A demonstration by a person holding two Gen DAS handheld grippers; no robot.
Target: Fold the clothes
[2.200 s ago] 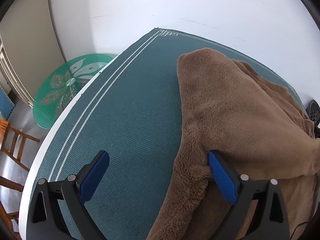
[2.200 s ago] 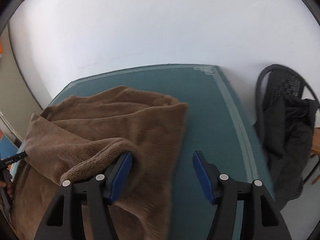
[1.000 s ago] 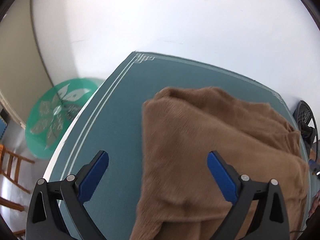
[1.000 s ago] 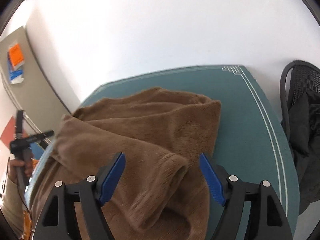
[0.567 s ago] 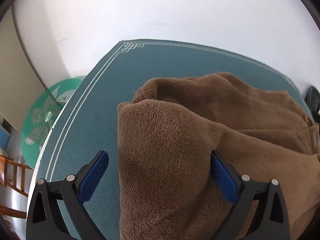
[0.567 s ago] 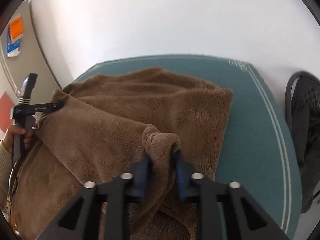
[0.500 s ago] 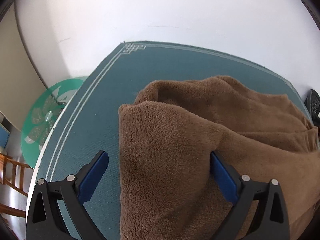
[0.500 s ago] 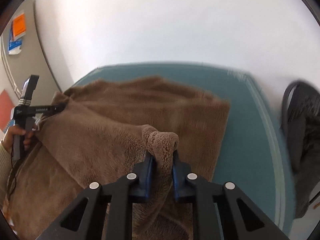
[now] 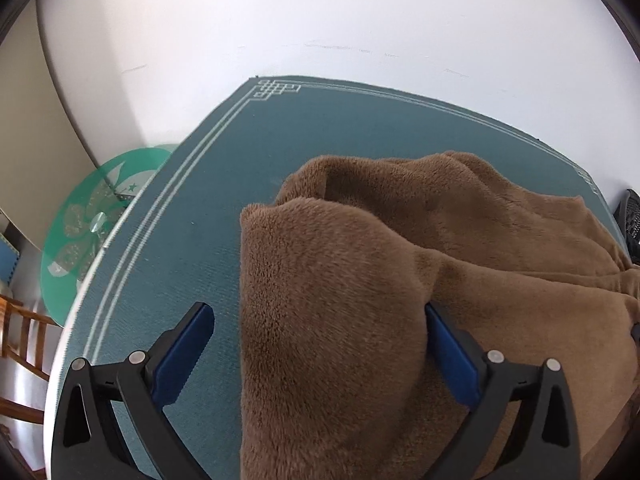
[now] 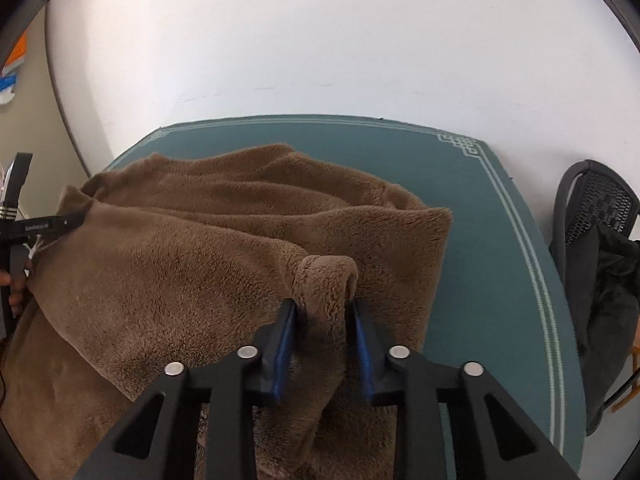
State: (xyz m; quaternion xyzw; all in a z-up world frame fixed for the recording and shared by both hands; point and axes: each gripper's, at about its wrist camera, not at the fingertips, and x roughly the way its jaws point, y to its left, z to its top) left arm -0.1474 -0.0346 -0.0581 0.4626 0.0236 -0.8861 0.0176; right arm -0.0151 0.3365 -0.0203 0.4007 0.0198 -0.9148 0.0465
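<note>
**Brown fleece garment, partly doubled over, gathered between two grippers**

The brown fleece garment [image 10: 224,264] is lying in thick, rumpled layers on the green surface [image 10: 472,208], with one layer resting over another and its right edge forming a fairly straight line; the right gripper [image 10: 323,308] is pinching a raised ridge of the fleece, its jaws closed tight on the cloth; the left gripper [image 9: 320,320] is sitting with its jaws spread wide around a bulging fold, one jaw over bare surface and the other pressing against the pile, so it is gripping nothing; seen from the right wrist, the left gripper's black frame is showing at the garment's left corner, with part of a hand [image 10: 16,292] beside it.

Judging by the layers, the garment is looking at least partly folded, though lumpy and uneven; squaring and flattening appear to be left, and whether further folds are wanted is not being settled here.

The garment's near edge is running out of both views; which part of the garment is which is hard to make out; a dark chair [image 10: 600,248] with black cloth is standing beside the surface.
</note>
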